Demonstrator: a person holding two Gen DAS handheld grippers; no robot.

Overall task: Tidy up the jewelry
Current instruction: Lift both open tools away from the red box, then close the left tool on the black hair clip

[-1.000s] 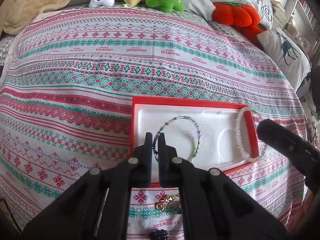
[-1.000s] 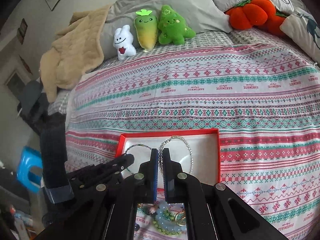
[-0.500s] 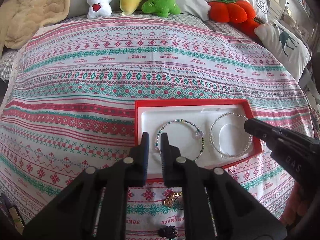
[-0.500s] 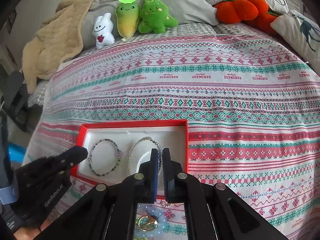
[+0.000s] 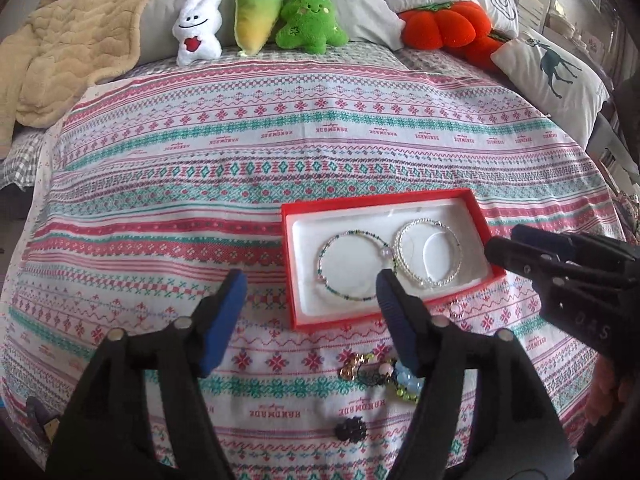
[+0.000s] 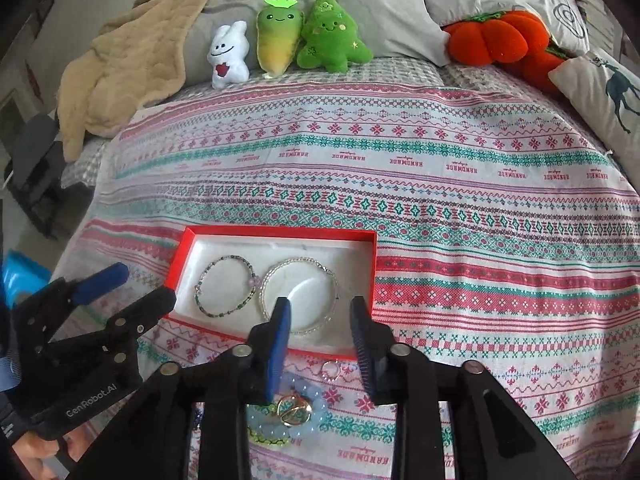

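Nearest to us lay the loose pile of jewelry (image 6: 288, 412), a tangle of pale blue beads, a gold charm and green bits on the patterned bedspread (image 6: 440, 200), just short of the red tray (image 6: 376, 264) and almost under our right gripper (image 6: 320, 336), whose fingers stood spread with nothing between them. A small silver ring (image 6: 331, 370) sat apart from the pile, between it and the tray's near rim. From the left camera the same pile (image 5: 380, 372) lay below and to the right of our left gripper (image 5: 308, 304), also wide open and empty, so we judged the right hand the nearer one for the next pick, reaching down and slightly back toward us. Beyond, inside the tray, a green beaded bracelet (image 6: 226, 286) and a clear beaded bracelet (image 6: 300, 296) lay flat side by side, touching. Farthest off, plush toys (image 6: 296, 36) leaned against the pillows.
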